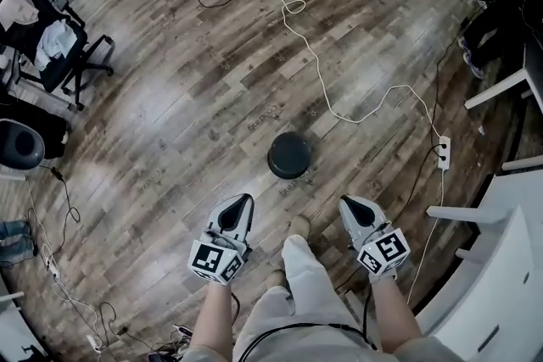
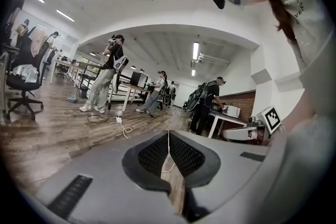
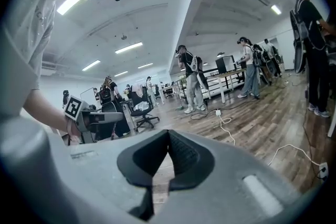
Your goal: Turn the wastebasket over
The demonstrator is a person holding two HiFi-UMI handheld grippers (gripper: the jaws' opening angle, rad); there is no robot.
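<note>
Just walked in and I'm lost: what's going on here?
A person stands on the wooden floor holding a left claw and a right claw, one in each hand. Both are shut and empty. The dark round wastebasket sits on the floor just ahead of them, and neither claw touches it. A white cable runs past it.

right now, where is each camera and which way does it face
Head view: on the person's head, looking steeply down at the wastebasket; left gripper, right gripper and forearms show.
Left gripper view: on that gripper, facing across the room; its shut fingers show.
Right gripper view: same, its shut fingers show.
Shared: both gripper views see the white power strip.
</note>
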